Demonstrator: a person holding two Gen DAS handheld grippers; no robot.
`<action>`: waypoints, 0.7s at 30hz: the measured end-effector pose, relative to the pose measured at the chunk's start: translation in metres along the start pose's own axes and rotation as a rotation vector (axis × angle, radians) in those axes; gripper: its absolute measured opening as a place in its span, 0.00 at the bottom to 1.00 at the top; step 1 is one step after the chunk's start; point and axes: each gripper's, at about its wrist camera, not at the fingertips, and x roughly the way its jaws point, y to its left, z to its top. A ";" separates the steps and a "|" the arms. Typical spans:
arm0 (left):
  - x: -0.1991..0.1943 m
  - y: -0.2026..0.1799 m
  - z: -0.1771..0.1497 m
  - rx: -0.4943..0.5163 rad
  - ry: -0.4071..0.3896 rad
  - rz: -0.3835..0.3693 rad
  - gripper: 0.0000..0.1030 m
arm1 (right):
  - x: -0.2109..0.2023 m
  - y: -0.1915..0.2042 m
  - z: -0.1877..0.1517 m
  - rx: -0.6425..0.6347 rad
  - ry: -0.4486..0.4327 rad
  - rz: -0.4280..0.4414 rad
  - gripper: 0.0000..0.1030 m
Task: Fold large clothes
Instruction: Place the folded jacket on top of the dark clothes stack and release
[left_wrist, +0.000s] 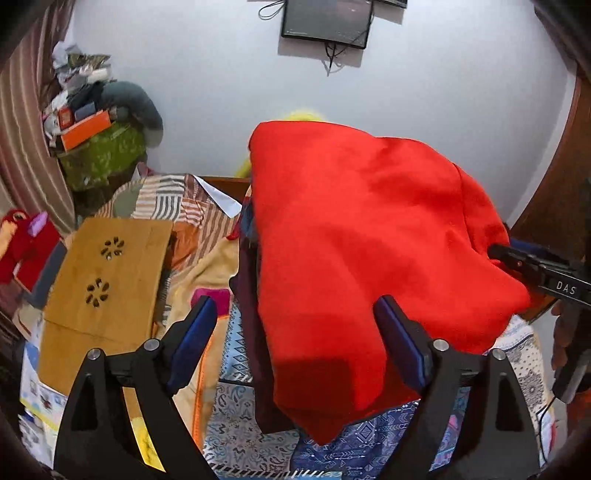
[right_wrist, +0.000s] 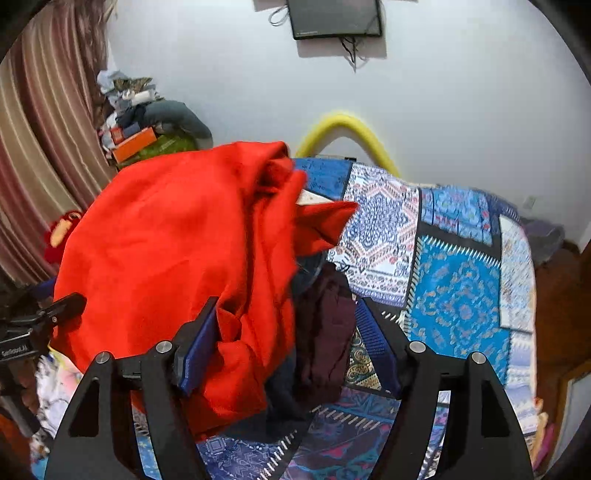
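Observation:
A big red garment (left_wrist: 369, 229) lies heaped on a bed with a blue patterned quilt (right_wrist: 458, 295). A dark maroon garment (right_wrist: 325, 332) sits under its right edge. My left gripper (left_wrist: 299, 332) is open over the near end of the red cloth; the cloth runs between the blue pads, which do not press it. In the right wrist view my right gripper (right_wrist: 288, 343) is open too, with a red fold (right_wrist: 236, 332) by its left pad and the maroon cloth between the fingers. Each gripper shows in the other's view: the right gripper (left_wrist: 535, 273) and the left gripper (right_wrist: 51, 317).
A wooden lap table (left_wrist: 107, 273) lies on the left of the bed over a striped blanket (left_wrist: 177, 206). A cluttered pile on a green bag (left_wrist: 99, 155) stands by the curtain (right_wrist: 44, 147). A screen (left_wrist: 325, 22) hangs on the wall; a yellow tube (right_wrist: 347, 125) arches behind the bed.

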 end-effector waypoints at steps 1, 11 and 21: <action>0.001 0.002 0.000 -0.007 0.002 -0.007 0.89 | 0.001 -0.005 -0.001 0.019 0.004 -0.002 0.70; -0.026 -0.014 -0.013 0.042 0.003 0.031 0.89 | -0.051 0.011 -0.010 -0.015 -0.075 -0.042 0.70; -0.161 -0.048 -0.037 0.106 -0.204 0.025 0.89 | -0.180 0.053 -0.039 -0.047 -0.276 0.083 0.72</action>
